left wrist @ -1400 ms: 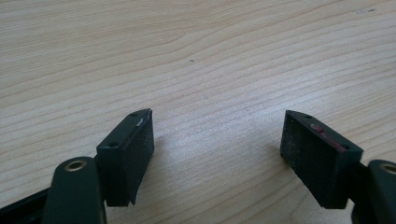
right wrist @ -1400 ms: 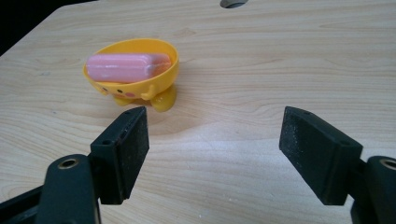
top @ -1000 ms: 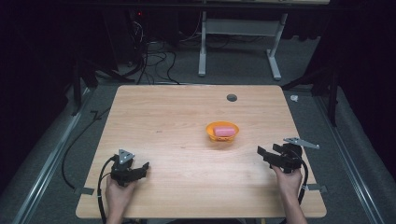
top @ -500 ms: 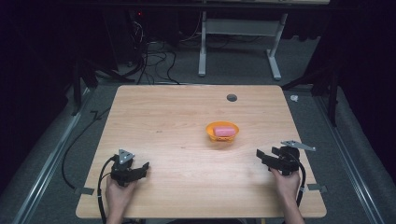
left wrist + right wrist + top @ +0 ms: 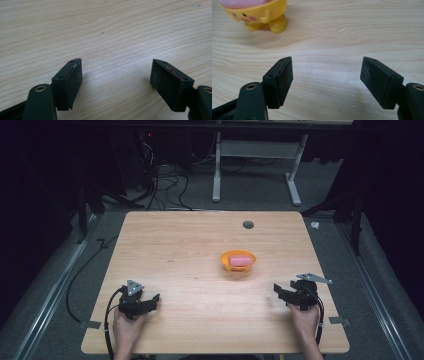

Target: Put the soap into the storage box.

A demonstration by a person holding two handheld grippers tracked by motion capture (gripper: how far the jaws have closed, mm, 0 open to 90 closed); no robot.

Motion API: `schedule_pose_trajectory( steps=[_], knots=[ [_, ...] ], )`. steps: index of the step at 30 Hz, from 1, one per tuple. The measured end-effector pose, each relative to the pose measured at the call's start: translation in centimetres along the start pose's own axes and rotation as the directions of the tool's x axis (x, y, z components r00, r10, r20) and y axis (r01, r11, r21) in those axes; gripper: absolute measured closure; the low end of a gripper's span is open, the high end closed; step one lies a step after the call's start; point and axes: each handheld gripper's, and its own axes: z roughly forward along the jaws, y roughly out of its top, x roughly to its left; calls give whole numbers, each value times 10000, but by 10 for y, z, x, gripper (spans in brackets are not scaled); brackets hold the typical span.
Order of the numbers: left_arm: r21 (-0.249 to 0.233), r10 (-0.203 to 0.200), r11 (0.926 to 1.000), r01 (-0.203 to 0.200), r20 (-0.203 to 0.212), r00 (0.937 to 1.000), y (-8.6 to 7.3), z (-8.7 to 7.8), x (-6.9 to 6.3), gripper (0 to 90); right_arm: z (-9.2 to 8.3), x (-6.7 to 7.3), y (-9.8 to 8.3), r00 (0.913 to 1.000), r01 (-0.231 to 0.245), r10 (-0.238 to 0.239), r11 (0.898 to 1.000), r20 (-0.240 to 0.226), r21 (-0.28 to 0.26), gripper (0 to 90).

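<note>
Bowl (image 5: 238, 261) = landmark: small yellow-orange bowl w/ a pink thing (image 5: 239, 260) lying in it, on the table (image 5: 190, 245), right of table centre. Right gripper view: bowl (image 5: 259, 13) has a cartoon face, stubby feet and arm.

R gripper (image 5: 283, 293): near-right of bowl, close to it, low over the wood, jaws aimed toward it. Jaws wide apart, nothing between them.

L gripper (image 5: 149, 301): well apart from bowl, near-left. Jaws likewise spread wide, empty; bare wood grain ahead in left gripper view.

Step, by my read: start of approach. Neither tong touches bowl or pink thing; R gripper nearer, likely the one to reach.

Next move calls for: R forward to the bowl, then close on the rim or the pink thing. Bowl looks light, may skid or tip.

Writing/brands: none readable. Face on bowl is drawing only.
</note>
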Motion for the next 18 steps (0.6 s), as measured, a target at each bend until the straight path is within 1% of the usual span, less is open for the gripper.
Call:
schedule_pose_trajectory(
  steps=[3, 7, 12, 18],
  knots=[
    [0, 2, 10000, -2, 0, 10000, 0, 0, 0, 262, 3, 2, -3, 9991, 311, -315, 9994, 274, 157, 267],
    [1, 1, 10000, -1, -1, 10000, 0, 0, 0, 262, 6, 4, -6, 9980, 477, -489, 9984, 408, 310, 265],
    [3, 1, 10000, -1, -1, 10000, 0, 0, 0, 262, 8, 6, -8, 9954, 731, -751, 9967, 594, 350, 264],
    [1, 2, 10000, -2, -1, 10000, 0, 0, 0, 262, 12, 8, -11, 9930, 891, -925, 9949, 731, 482, 262]
  ],
)
